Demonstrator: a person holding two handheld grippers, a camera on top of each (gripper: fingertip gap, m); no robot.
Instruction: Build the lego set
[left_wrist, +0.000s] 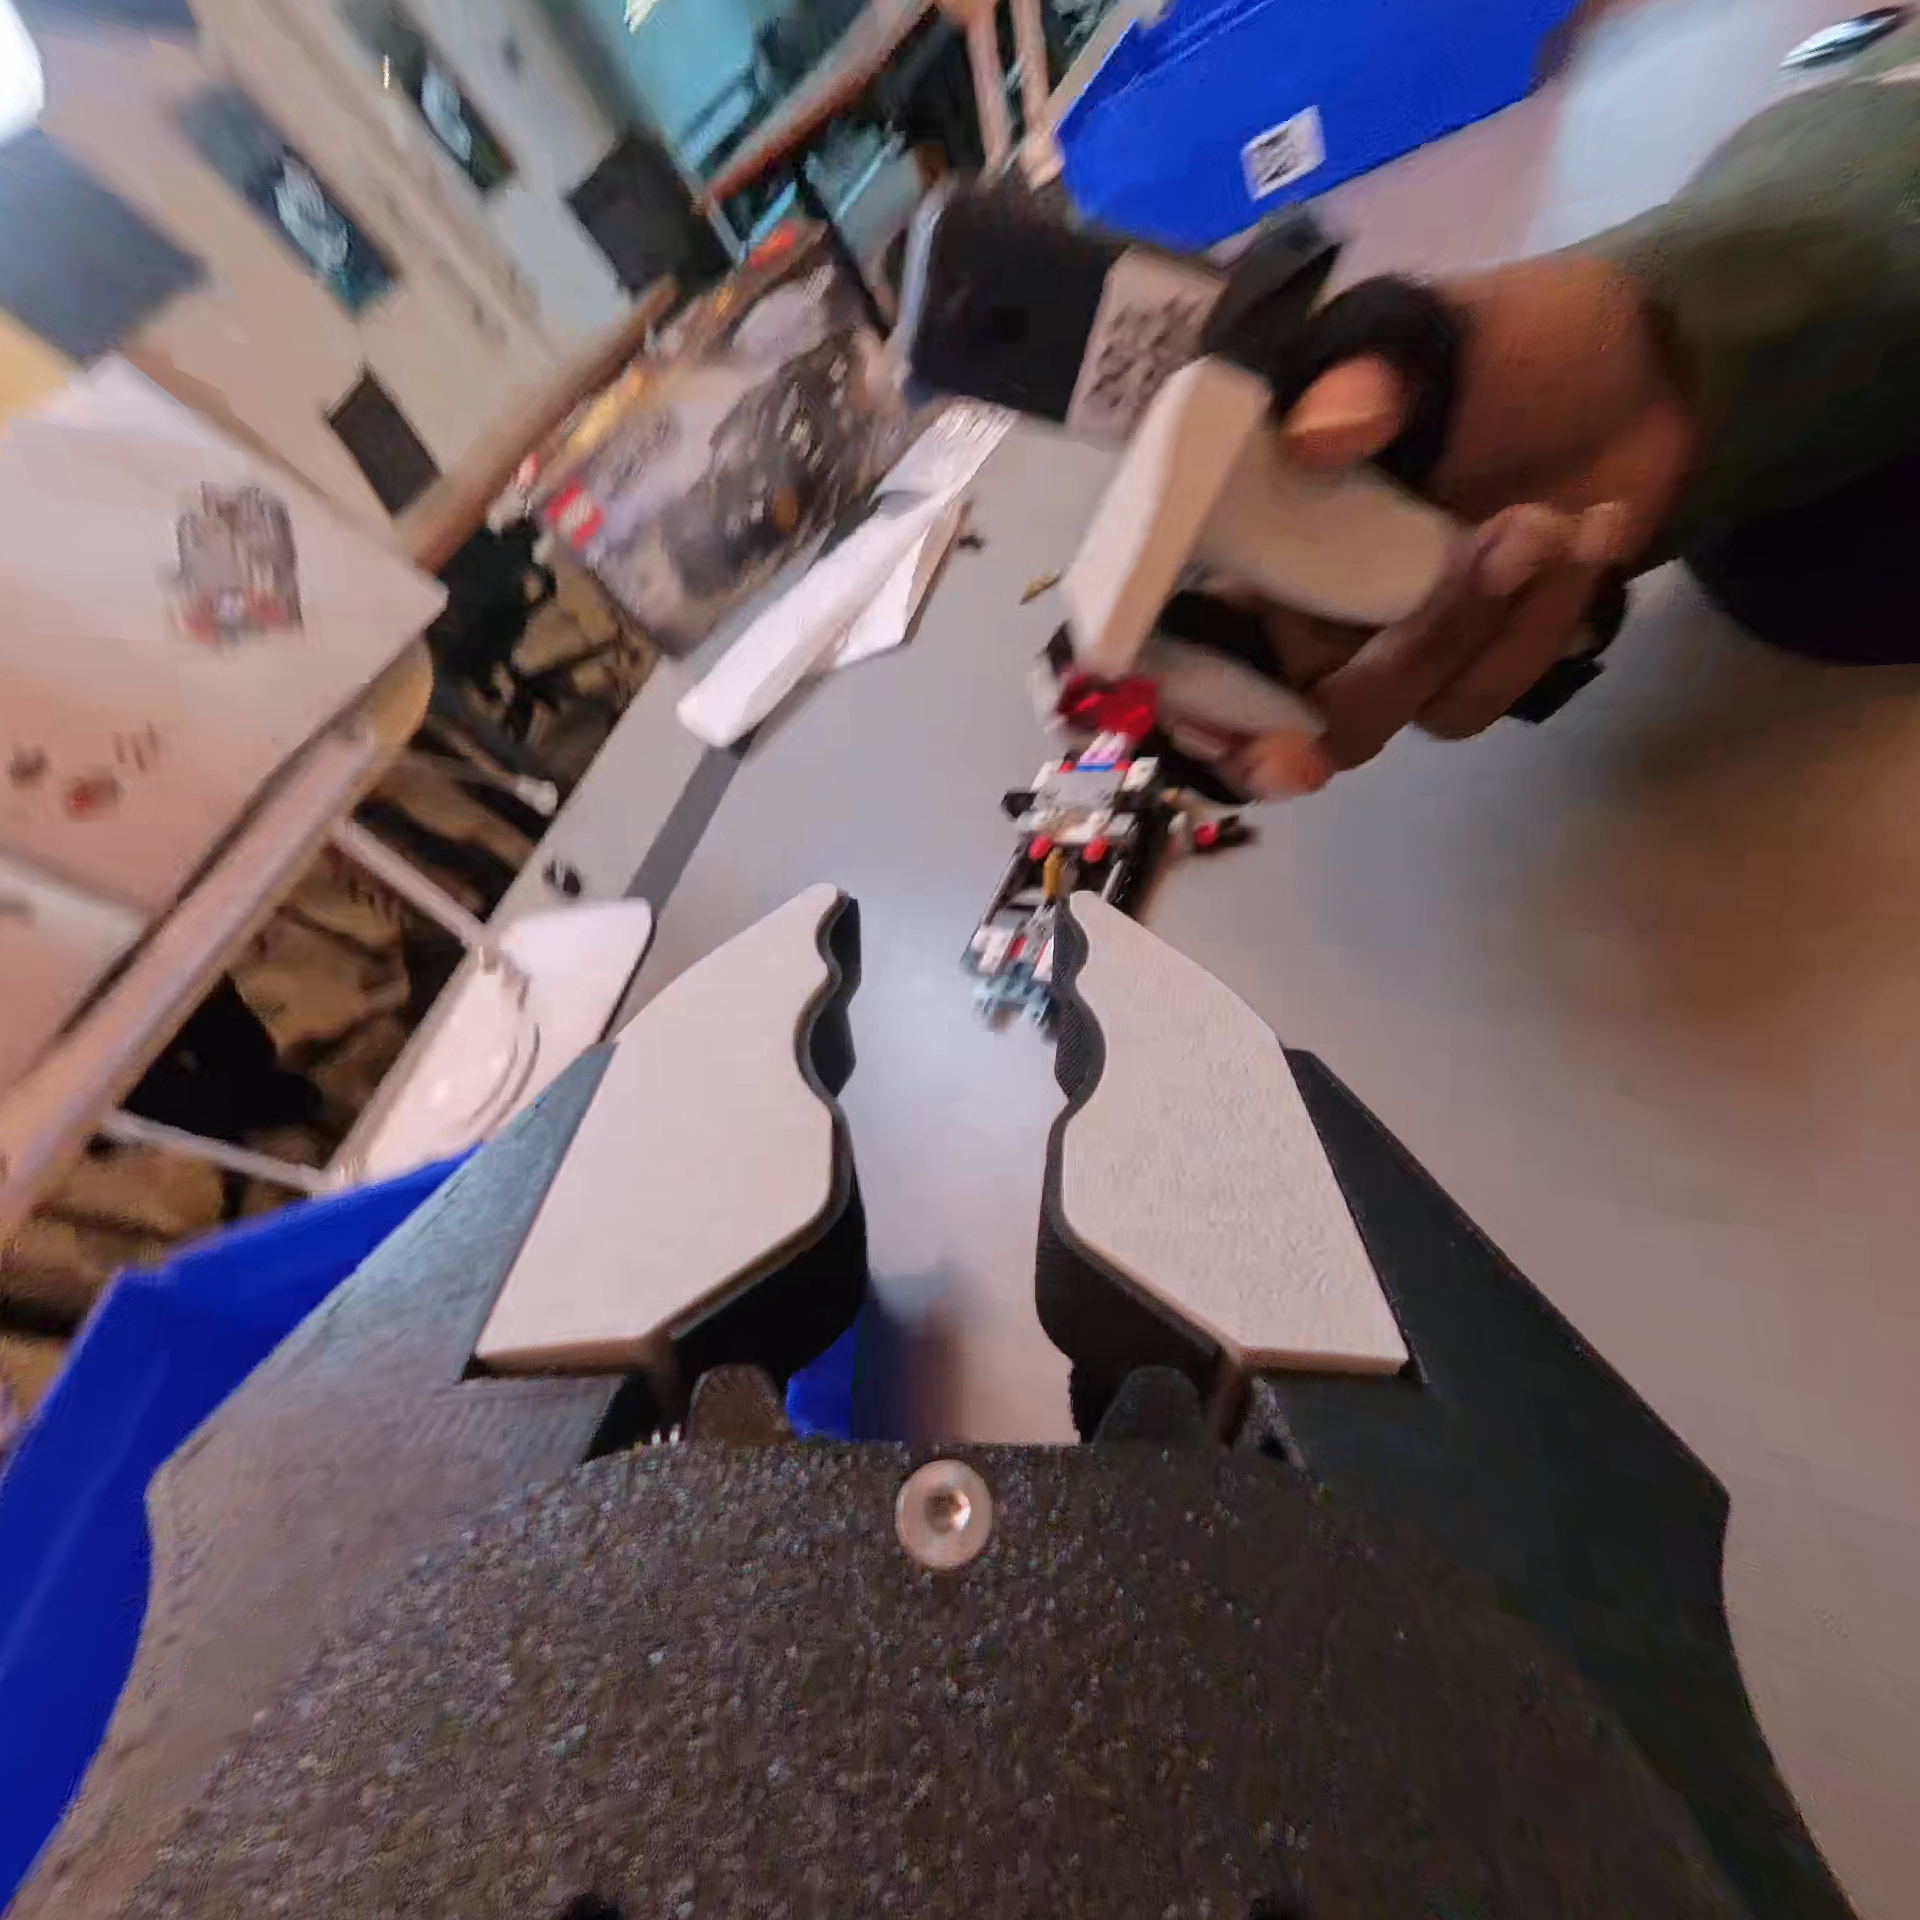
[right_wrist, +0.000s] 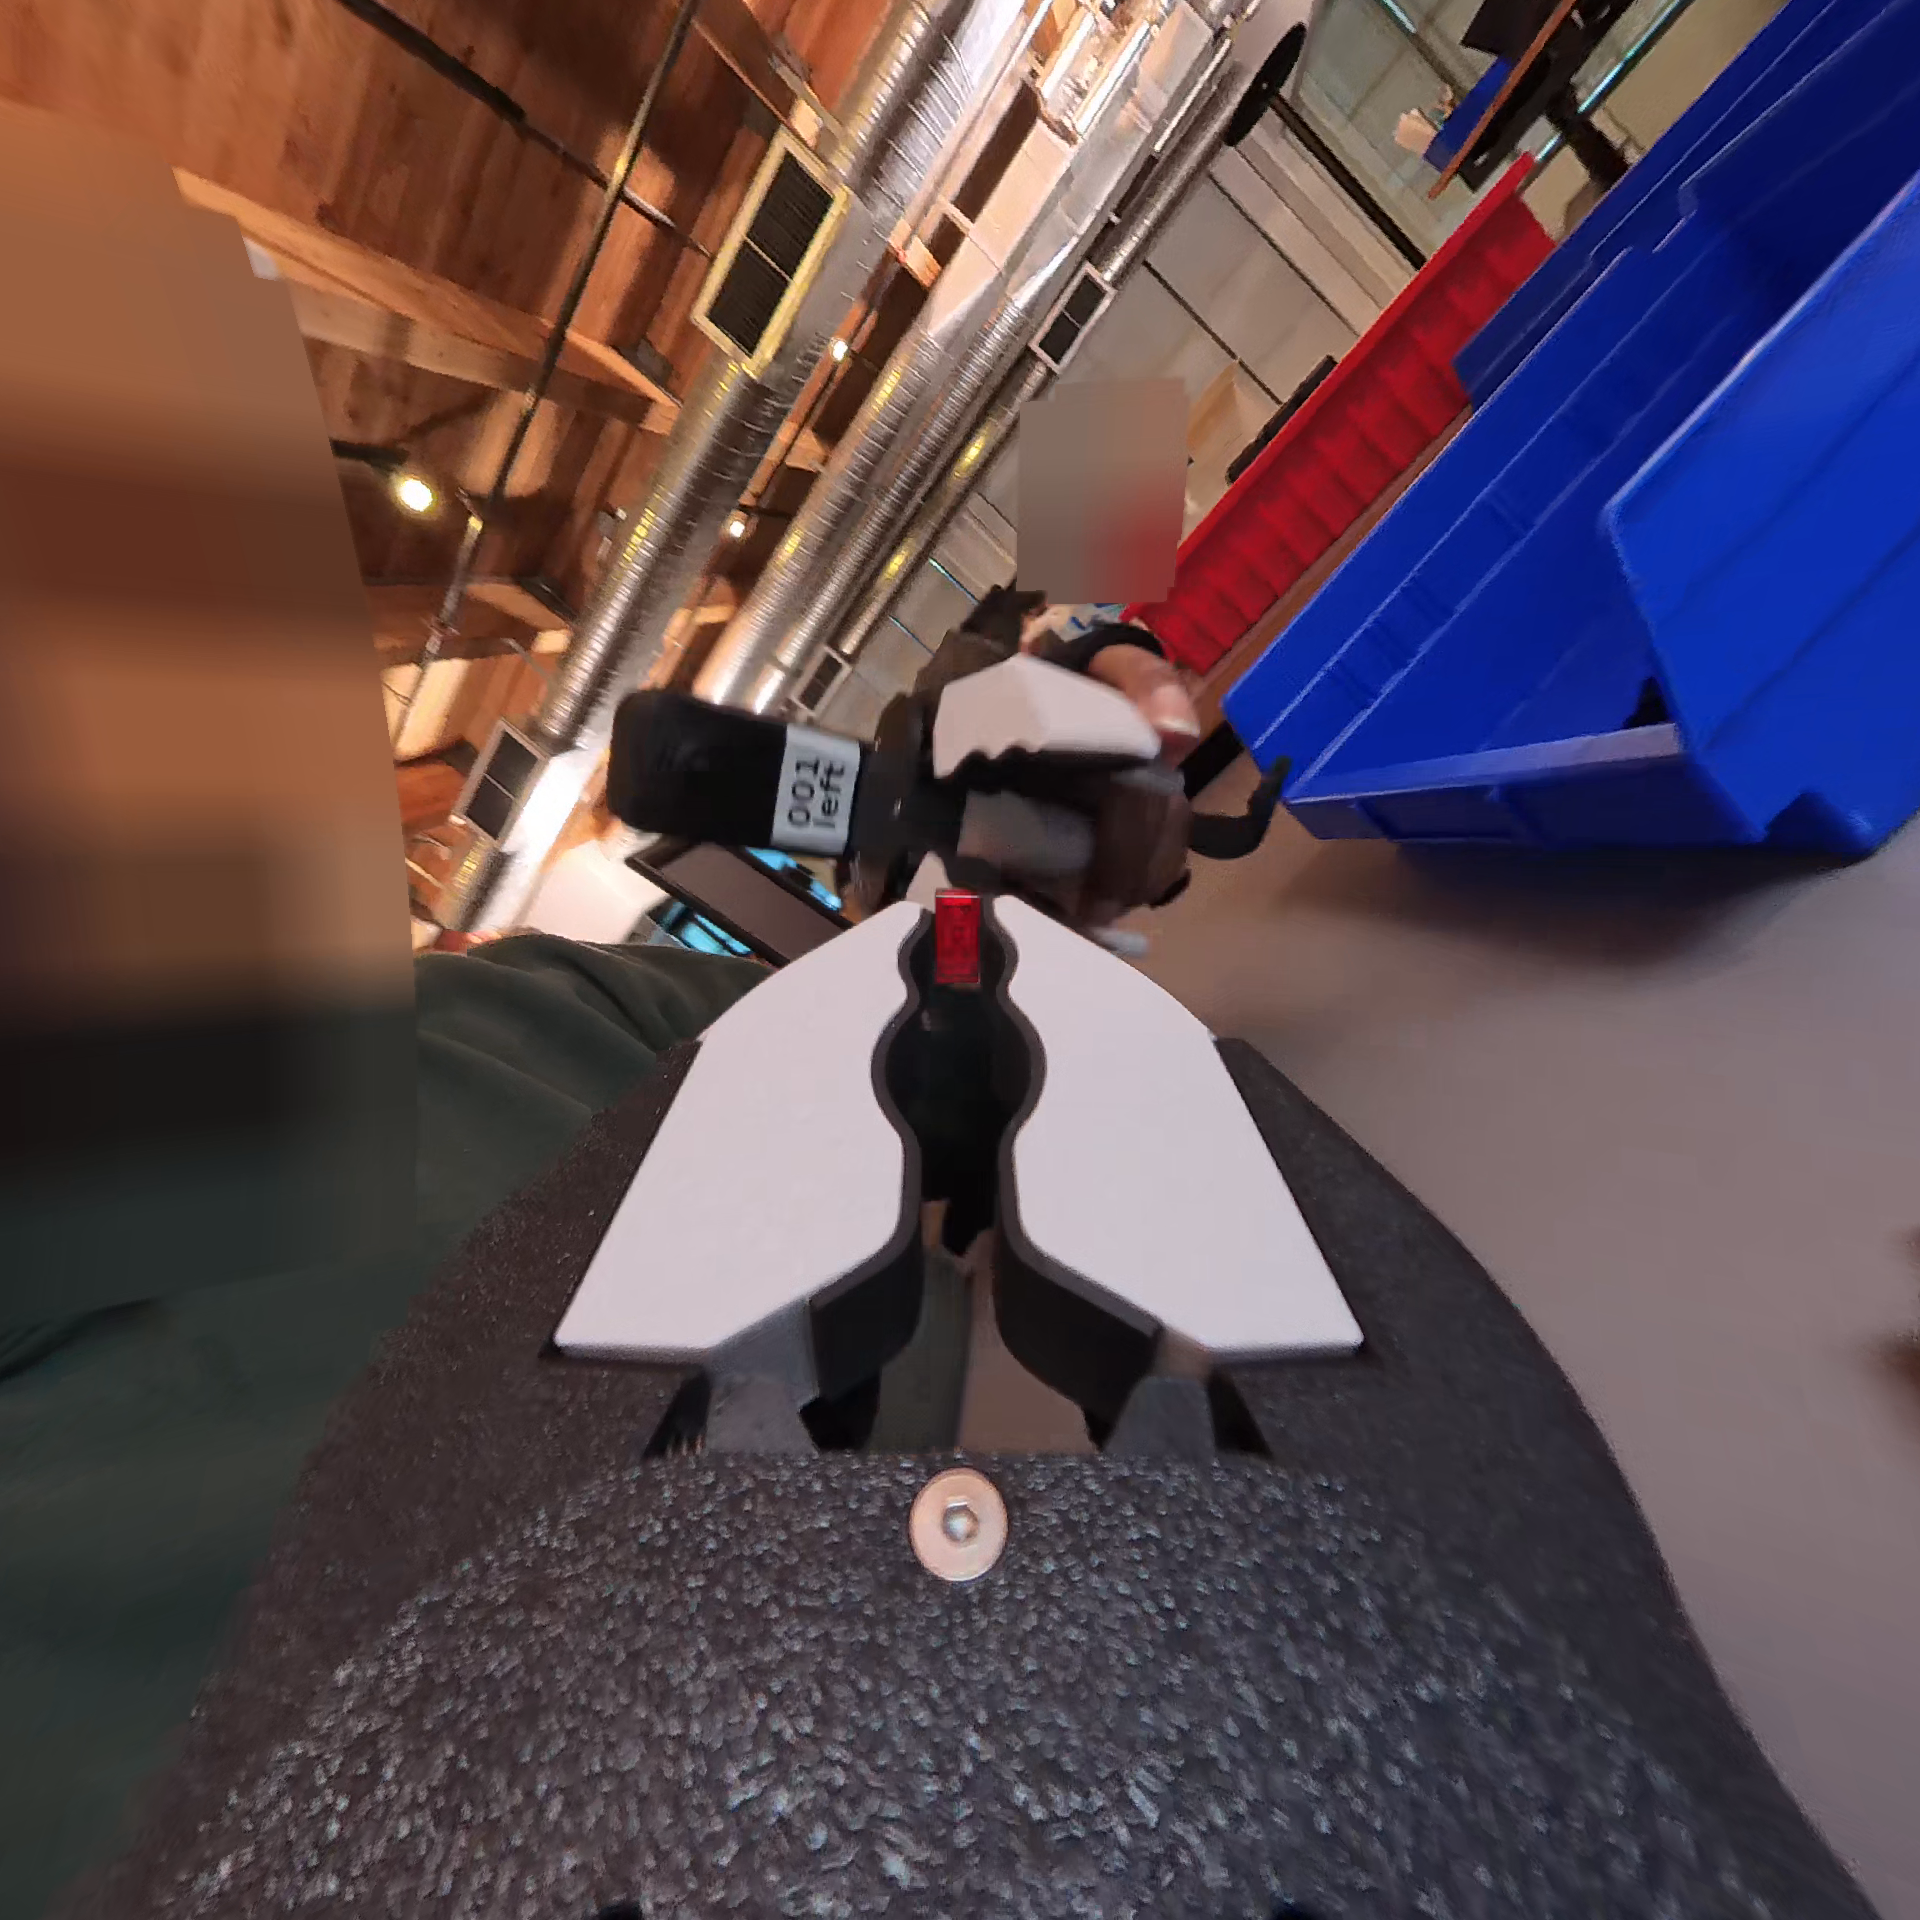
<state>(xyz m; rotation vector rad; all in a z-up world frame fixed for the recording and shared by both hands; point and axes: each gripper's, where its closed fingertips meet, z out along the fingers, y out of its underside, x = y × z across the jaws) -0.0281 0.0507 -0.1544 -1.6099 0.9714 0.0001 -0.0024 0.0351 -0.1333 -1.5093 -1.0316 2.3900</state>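
A grey desk (left_wrist: 1455, 1039) runs through a workshop room with wooden ceiling beams, silver ducts and pictures on a pale wall.

The left tool (left_wrist: 951, 914) hangs over the desk with its two white fingers (left_wrist: 727, 1122) spread apart and nothing between them. Just past its right fingertip a small brick-built car (left_wrist: 1060, 862), white, grey and black with red bits, lies on the desk. Beyond the car, the right tool (left_wrist: 1101, 696) tilts down toward the desk, gripped by a person's hand (left_wrist: 1507, 582) in a green sleeve. Further back lie white paper sheets (left_wrist: 831, 623) and a dark printed box (left_wrist: 727, 468); a blue bin (left_wrist: 1299, 114) stands at the far end.

In the right wrist view the right tool (right_wrist: 954, 925) has its fingers nearly closed, pinching a small translucent red brick (right_wrist: 954, 935) at the very tips. Behind it the left tool (right_wrist: 914, 779) is held by a hand, blurred. Blue bins (right_wrist: 1662, 520) and a red bin (right_wrist: 1351, 468) stand on the desk to the right.
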